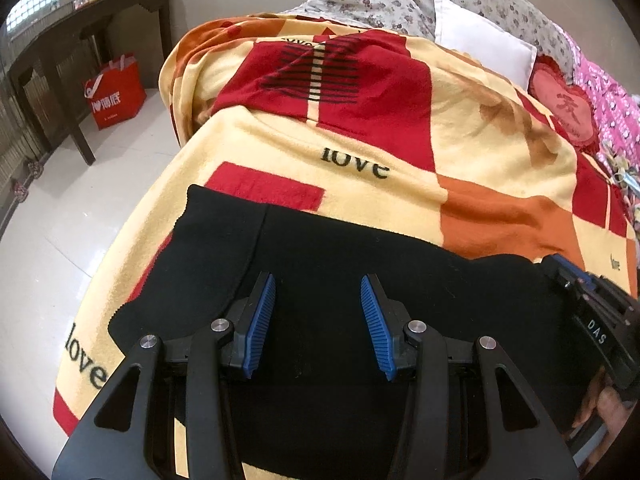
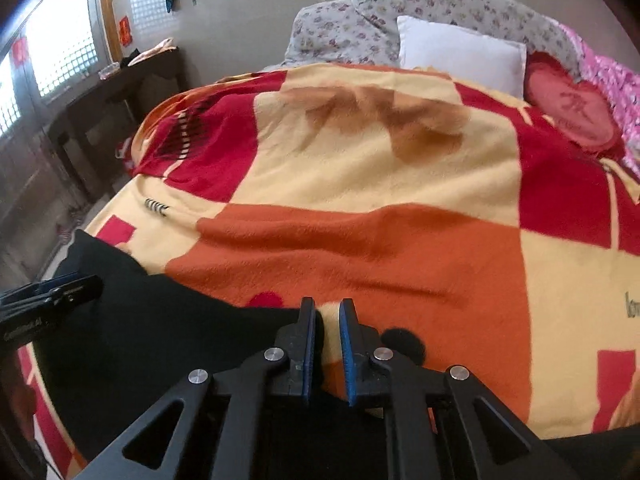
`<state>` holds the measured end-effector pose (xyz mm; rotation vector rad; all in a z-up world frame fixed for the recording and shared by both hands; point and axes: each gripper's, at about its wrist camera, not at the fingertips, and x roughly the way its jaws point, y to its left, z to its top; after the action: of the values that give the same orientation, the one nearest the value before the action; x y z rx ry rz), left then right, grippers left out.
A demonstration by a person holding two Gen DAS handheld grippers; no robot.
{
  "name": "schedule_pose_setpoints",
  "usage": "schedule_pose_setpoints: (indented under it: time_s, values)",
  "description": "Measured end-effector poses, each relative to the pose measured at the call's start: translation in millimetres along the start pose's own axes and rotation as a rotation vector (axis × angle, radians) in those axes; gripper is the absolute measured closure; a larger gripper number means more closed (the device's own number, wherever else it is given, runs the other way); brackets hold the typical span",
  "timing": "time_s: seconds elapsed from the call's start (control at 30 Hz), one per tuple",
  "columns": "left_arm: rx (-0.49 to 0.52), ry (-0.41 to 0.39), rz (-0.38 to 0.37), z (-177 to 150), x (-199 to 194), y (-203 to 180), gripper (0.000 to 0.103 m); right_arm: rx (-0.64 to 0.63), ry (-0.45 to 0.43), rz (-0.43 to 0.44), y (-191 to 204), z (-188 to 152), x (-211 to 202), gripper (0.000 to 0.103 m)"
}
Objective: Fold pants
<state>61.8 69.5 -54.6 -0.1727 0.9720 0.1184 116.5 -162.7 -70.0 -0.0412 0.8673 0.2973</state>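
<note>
the black pants (image 1: 320, 248) lie spread on the blanket (image 1: 460, 148), at its near edge, and every place below is given against them. they are very dark, nearly without visible detail; a faint seam curves down from the far edge toward the left gripper, and the left side shows a stepped, slightly wavy outline where one layer seems to lie over another. which end is the waist cannot be told.

the left gripper (image 1: 318, 320) hangs above the middle of the pants, its blue pads (image 1: 260, 320) spread well apart with only flat cloth seen between them and nothing pinched. it looks placed there to come down on the fabric, either to pin it or to take a fold line, though whether it touches cannot be told.

the right gripper (image 2: 327, 344) sits at the right-hand edge of the pants, where black cloth gives way to the orange and cream squares of the blanket. its jaws stand almost pressed together, a thin slit between them showing blanket, not cloth; the fingertips look empty. black fabric runs under the gripper body, so it may be lined up on the hem for a pick-up, but a grip is not visible.

beyond the pants, at the far end of the blanket, rest a white pillow (image 2: 460, 54) and a red heart cushion (image 2: 568, 108), well apart from the work.
</note>
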Motion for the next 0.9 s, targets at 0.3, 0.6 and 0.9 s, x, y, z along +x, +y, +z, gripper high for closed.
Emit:
schedule_pose_setpoints:
  time_s: [0.3,0.6,0.9]
  values:
    - [0.022,-0.015,-0.069,-1,-23,-23,0.059,0.047,-0.015,0.099,-14,-19,-57,0.091]
    - [0.076,0.012,-0.108,-3,-8,-66,0.059,0.061,0.04,0.102,-20,-58,-63,0.088]
    - [0.1,0.019,-0.059,1,7,-79,0.052,0.063,0.033,0.102,-26,-64,-59,0.087]
